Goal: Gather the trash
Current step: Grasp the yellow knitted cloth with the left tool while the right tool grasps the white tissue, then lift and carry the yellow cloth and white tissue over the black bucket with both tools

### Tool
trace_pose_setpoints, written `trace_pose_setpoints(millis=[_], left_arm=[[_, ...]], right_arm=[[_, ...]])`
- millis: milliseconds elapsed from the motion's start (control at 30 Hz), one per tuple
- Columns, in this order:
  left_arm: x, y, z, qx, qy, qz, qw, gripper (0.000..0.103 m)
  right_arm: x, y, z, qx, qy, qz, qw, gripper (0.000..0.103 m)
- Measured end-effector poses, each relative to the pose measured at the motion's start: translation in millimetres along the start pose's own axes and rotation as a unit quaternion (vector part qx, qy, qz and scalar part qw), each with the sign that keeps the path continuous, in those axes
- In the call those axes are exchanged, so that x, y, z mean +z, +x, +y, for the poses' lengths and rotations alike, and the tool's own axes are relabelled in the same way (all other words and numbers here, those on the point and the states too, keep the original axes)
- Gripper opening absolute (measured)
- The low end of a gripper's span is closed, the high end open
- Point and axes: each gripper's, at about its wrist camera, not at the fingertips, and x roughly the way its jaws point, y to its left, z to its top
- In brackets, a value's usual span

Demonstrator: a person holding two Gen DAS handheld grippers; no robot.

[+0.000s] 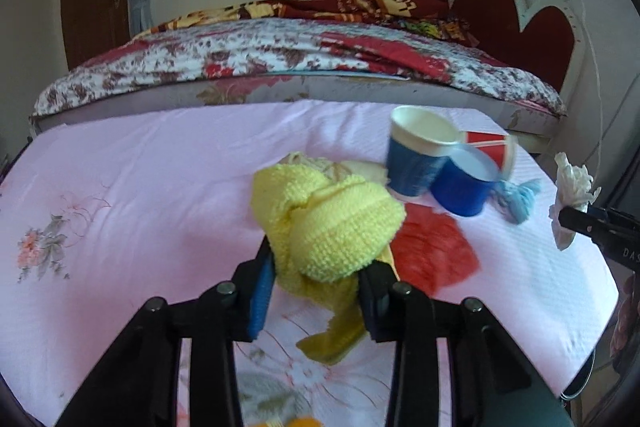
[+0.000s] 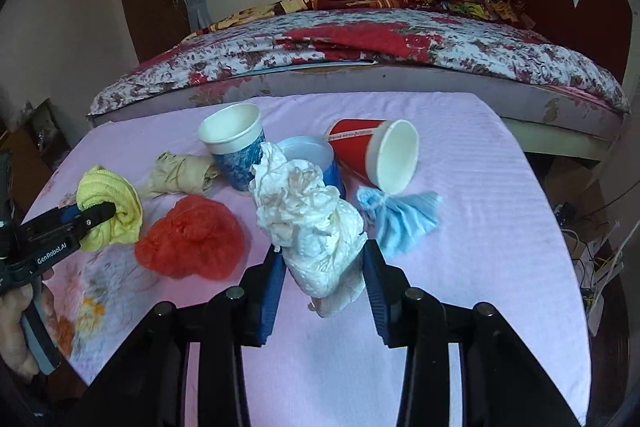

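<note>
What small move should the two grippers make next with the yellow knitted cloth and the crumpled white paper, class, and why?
Probably lift both clear and carry them off. The left gripper is shut on the yellow knitted cloth and the right gripper on the crumpled white paper, with the pink tablecloth below. No bin is visible.

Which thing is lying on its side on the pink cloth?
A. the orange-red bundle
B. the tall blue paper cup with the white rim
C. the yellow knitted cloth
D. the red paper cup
D: in the right wrist view the red paper cup lies tipped over, its white open mouth facing sideways toward the camera, while the tall blue paper cup stands upright with its mouth up.
</note>
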Motion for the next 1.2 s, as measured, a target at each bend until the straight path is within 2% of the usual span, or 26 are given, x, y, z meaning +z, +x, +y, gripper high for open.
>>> trace_pose_setpoints(millis=[133,267,533,867,1200], left_arm=[[-3,-14,-12,0.001,0.002,-0.011,0.9999,0.039],[-4,-24,-29,-0.016,0.005,-0.009,0.9998,0.039],[-24,-48,-104,-0.061,0.058,-0.010,0.9964,0.039],[-47,-71,-203,-0.125,0.118,-0.004,0.9852,0.037],[-65,-85,-279,-0.172,0.163,0.002,0.9716,0.037]], right_arm=[[-13,-28,-15,0.001,0.012,-0.007,1.000,0.041],[-29,-59,-35,-0.006,0.026,-0.014,1.000,0.041],[-64,-114,-69,-0.033,0.026,-0.017,0.999,0.041],[-115,-184,-124,-0.059,0.070,-0.039,0.995,0.041],[-144,-224,-167,-0.080,0.109,-0.046,0.990,0.041]])
